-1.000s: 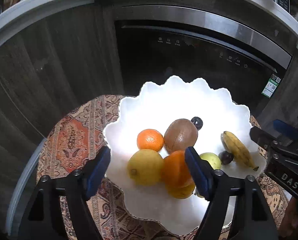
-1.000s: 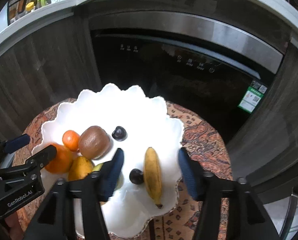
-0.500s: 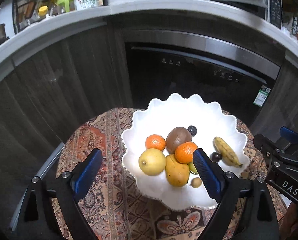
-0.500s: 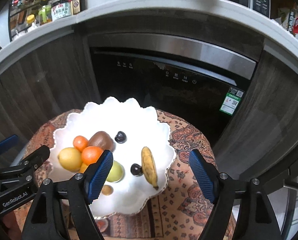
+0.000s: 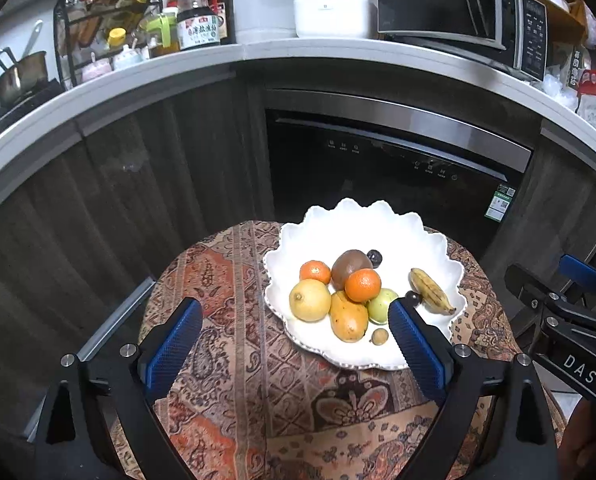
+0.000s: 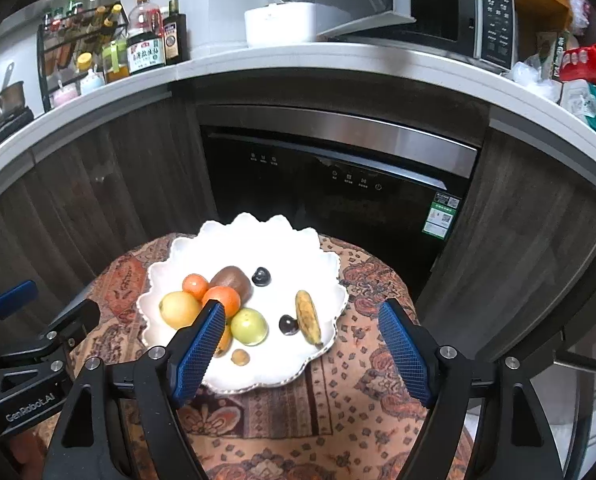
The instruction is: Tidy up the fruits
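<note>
A white scalloped plate point(image 5: 338, 232) stands on a round table and holds the fruit. On it lie a lemon point(image 5: 310, 300), a mandarin point(image 5: 315, 272), a kiwi point(image 5: 348, 266), an orange point(image 5: 363, 285), a yellow-orange mango point(image 5: 348, 318), a green fruit point(image 5: 380, 306), a banana point(image 5: 430, 290), two dark plums point(image 5: 375, 256) and a small brown fruit point(image 5: 379, 336). My left gripper point(image 5: 293, 304) hangs above and short of the plate, its jaws opening and empty. My right gripper point(image 6: 301, 307) hovers likewise before the plate point(image 6: 282, 240) and banana point(image 6: 308, 320), jaws opening, nothing between them.
The table wears a patterned cloth point(image 5: 258, 360). Behind it stand a black dishwasher point(image 5: 378, 168) and dark cabinet doors. The counter above carries bottles point(image 5: 198, 20), a rice cooker point(image 5: 334, 12) and a microwave point(image 5: 458, 4). A metal rail point(image 5: 114, 328) runs at the table's left.
Both grippers have drawn back and up from the plate while their jaws widened. The fruit that lay between the fingers stays on the plate.
</note>
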`<state>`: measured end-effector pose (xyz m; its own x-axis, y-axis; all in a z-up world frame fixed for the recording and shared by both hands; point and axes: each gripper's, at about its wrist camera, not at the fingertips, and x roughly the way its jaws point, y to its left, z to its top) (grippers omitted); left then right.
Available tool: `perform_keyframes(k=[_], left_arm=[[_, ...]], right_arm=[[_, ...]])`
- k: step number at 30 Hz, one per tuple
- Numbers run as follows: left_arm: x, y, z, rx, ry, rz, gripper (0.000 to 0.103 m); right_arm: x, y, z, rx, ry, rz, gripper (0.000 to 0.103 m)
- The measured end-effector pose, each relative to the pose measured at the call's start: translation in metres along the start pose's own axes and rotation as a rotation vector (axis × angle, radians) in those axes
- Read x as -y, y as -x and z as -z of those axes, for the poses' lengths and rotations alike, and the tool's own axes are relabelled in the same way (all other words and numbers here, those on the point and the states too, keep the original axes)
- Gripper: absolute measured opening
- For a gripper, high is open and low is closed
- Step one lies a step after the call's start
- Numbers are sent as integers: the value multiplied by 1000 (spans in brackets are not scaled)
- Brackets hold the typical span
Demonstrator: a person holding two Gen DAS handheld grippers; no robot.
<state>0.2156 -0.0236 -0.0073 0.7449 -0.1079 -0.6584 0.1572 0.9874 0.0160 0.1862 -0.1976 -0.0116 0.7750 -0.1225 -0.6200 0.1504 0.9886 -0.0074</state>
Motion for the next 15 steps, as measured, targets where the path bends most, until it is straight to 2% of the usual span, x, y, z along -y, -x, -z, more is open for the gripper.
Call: perform_keyframes(k=[7,11,15], left_arm=[[1,29,15,26,-7,-12,102],[2,39,25,24,-3,-12,102],[2,48,34,19,3,-13,102]], right_arm=[[2,28,13,21,-12,4,84],[3,41,22,31,-11,14,85],[6,50,31,41,-18,28,90]])
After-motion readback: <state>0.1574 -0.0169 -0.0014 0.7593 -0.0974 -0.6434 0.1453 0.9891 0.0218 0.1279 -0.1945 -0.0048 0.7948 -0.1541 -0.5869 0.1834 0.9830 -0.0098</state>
